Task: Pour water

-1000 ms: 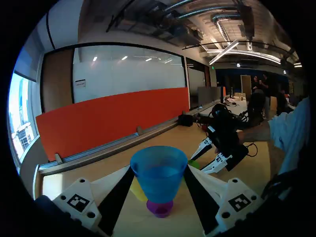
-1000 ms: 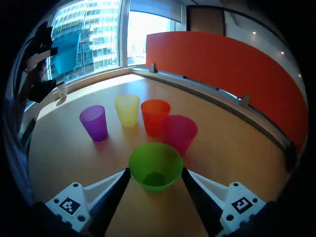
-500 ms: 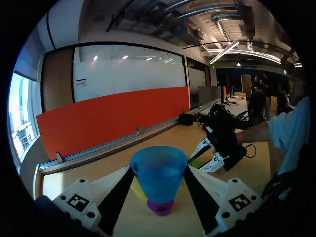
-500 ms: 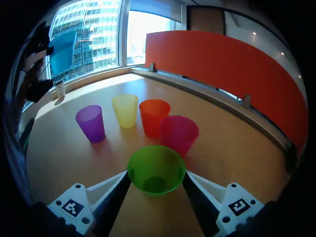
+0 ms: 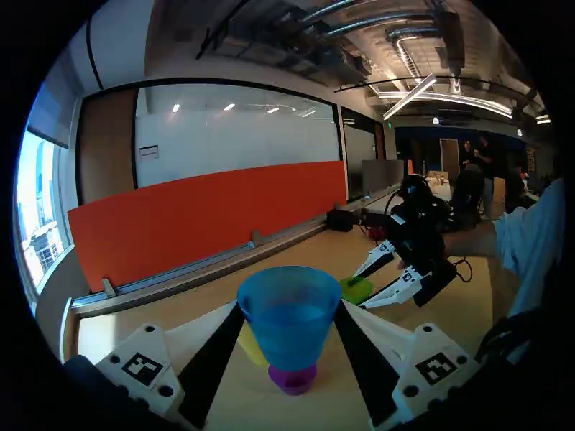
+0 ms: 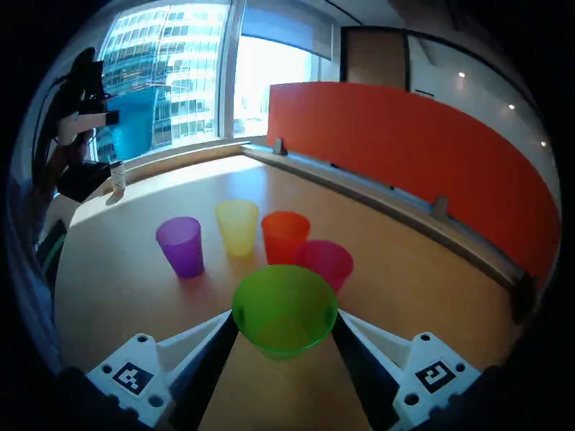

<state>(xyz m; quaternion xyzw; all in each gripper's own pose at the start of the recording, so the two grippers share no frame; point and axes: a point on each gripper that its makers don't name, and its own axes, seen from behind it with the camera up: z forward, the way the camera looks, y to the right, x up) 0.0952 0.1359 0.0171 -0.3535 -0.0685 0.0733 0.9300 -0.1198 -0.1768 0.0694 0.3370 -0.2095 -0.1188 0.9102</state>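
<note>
Water fills one blue cup clamped in your left gripper. Your right gripper clamps one green cup, lifted higher than before, with four other cups at twelve o'clock.

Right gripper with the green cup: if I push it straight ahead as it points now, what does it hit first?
Probably the orange plastic cup, or the pink plastic cup beside it; both stand just beyond the held green plastic cup. Depth is unclear.
</note>
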